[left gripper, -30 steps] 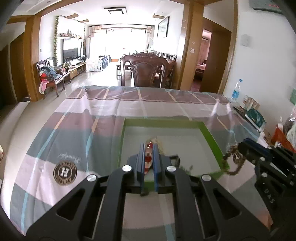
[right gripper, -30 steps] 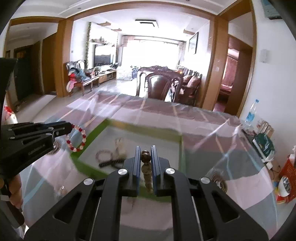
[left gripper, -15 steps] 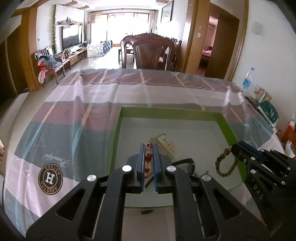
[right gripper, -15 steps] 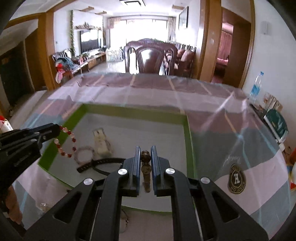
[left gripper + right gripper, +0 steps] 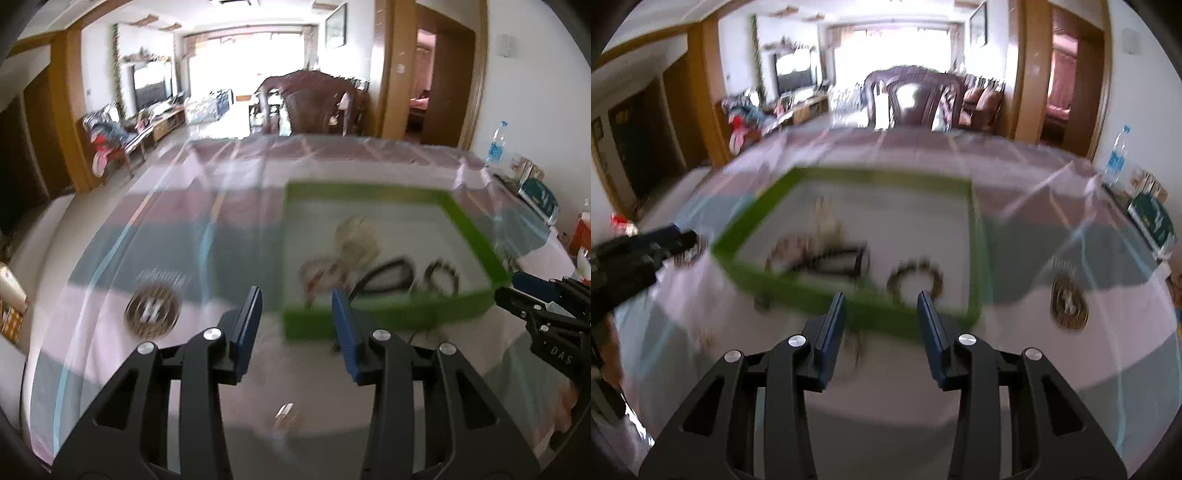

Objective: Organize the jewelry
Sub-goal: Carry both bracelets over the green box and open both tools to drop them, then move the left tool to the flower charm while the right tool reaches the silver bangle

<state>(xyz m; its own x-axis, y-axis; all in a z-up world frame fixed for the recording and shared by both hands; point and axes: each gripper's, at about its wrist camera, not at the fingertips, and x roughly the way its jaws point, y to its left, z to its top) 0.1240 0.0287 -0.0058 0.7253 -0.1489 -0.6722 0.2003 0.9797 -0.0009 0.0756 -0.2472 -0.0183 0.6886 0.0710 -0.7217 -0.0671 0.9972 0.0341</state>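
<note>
Green tray [image 5: 476,236] corrals the bracelets [image 5: 915,279], so nothing scatters. Left gripper [image 5: 296,322] and right gripper [image 5: 881,322] gape wide, empty, just short of its near rim.

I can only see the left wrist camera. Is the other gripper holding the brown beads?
Observer: No. The right gripper has its fingers wide apart, with nothing between them.
Child: What's on the far side of the tray from me?
Observer: A round crest printed on the tablecloth, to the right of the green tray. Your view only shows the one on the left.
</note>
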